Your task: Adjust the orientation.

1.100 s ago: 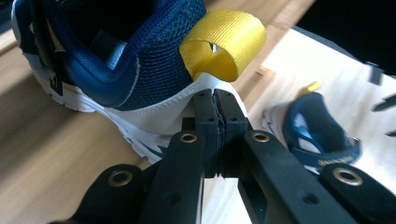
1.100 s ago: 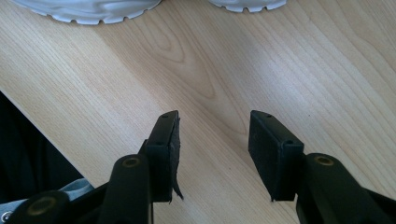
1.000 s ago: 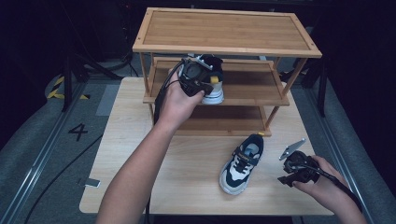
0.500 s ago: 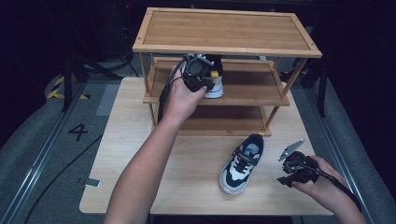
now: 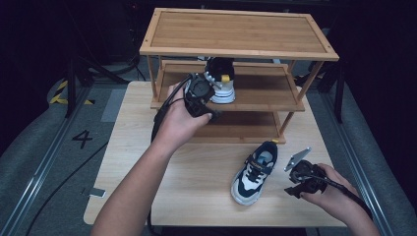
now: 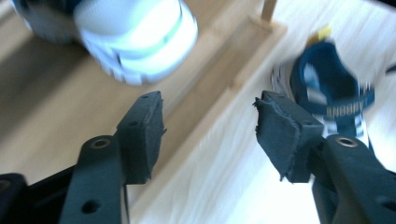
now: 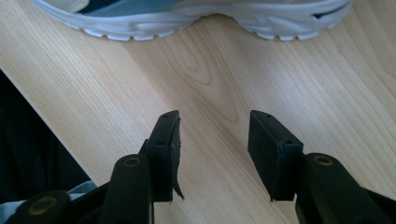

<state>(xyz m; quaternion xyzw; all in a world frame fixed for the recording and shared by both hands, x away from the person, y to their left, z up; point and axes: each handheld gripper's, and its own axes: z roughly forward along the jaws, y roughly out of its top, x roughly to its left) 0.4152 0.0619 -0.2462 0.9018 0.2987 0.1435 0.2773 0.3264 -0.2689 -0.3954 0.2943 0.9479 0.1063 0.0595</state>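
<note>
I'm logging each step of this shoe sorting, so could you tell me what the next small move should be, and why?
Probably bring the right claw up to the shoe on the table. One shoe already sits on the rack's middle shelf; the left claw has just been opening, with nothing between its jaws.

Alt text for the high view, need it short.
A left gripper, jaws just opened and empty, sits by a sneaker on a wooden rack's middle shelf. Its mate lies on the table beside the right gripper.

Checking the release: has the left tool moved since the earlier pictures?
Yes. The left tool has backed off the shoe on the rack's middle shelf, toward the person, its jaws having just opened.
</note>
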